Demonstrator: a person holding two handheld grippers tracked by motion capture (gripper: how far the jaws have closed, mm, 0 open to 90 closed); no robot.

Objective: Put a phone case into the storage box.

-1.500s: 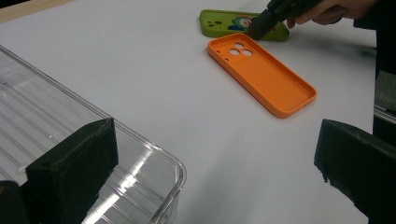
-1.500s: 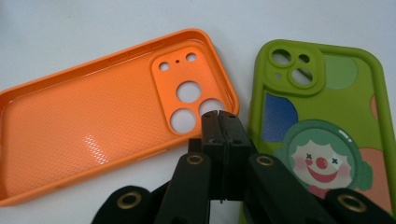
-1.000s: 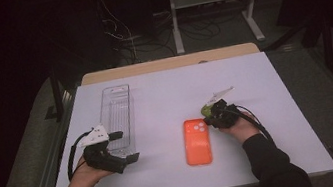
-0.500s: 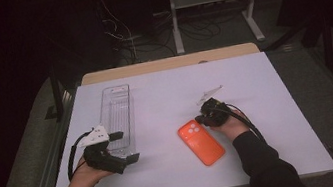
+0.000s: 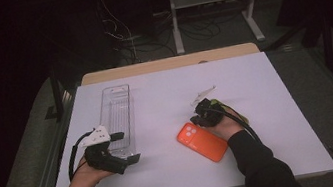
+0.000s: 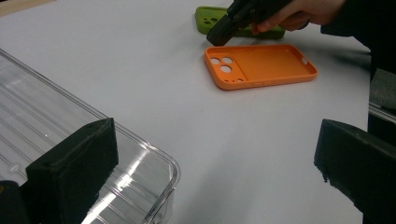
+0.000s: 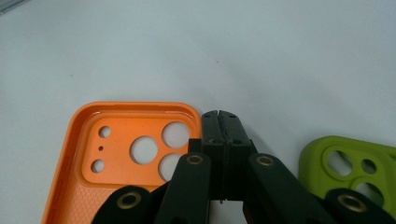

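right gripper point(image 7: 223, 122): jaws closed, empty, beside orange phone case point(image 5: 202, 141) | left gripper point(image 6: 224, 163): jaws wide, empty, over clear tray point(image 5: 117, 112) near worktop's left edge

No readable text, label or brand anywhere (both phone cases plain).

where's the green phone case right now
In the right gripper view the green phone case lies on the white table just right of the shut right gripper, with the orange phone case on the gripper's other side.
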